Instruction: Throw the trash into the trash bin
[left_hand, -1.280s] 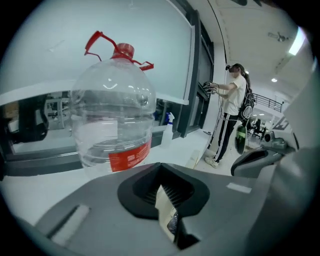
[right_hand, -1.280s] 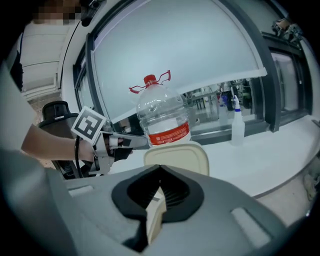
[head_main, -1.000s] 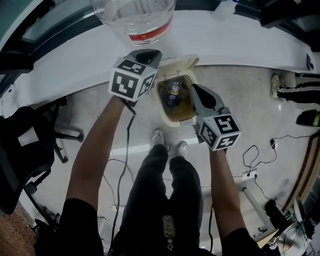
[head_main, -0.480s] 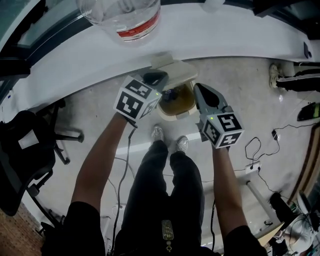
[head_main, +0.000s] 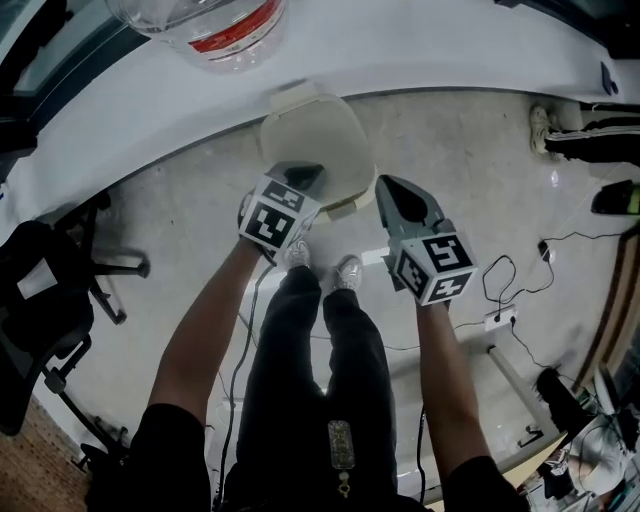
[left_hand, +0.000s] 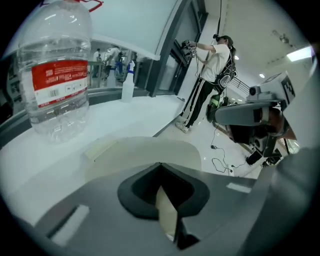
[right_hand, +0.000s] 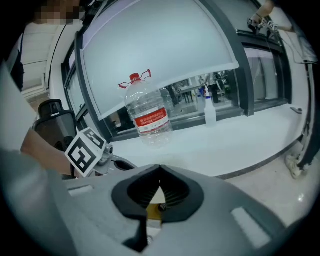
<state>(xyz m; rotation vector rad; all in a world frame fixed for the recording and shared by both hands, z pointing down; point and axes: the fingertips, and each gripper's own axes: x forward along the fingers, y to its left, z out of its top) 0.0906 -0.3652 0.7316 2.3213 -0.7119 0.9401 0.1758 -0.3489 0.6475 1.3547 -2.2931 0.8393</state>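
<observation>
Two closed, empty: left tool (head_main: 304, 171), right tool (head_main: 386, 186), trash bin (head_main: 316, 140) lidded, hinge (head_main: 296, 96) toward counter (head_main: 450, 50)

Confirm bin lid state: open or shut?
Shut. In the head view the beige lid covers the whole opening, with no interior showing. The left gripper view shows it lying flat too.

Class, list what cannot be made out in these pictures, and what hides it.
1. Trash bin contents: head view, the shut lid covers them.
2. Water bottle neck: head view, cut off by the top edge.
3. Whether the left hand-held gripper touches the lid: head view, its own body hides the contact.
</observation>
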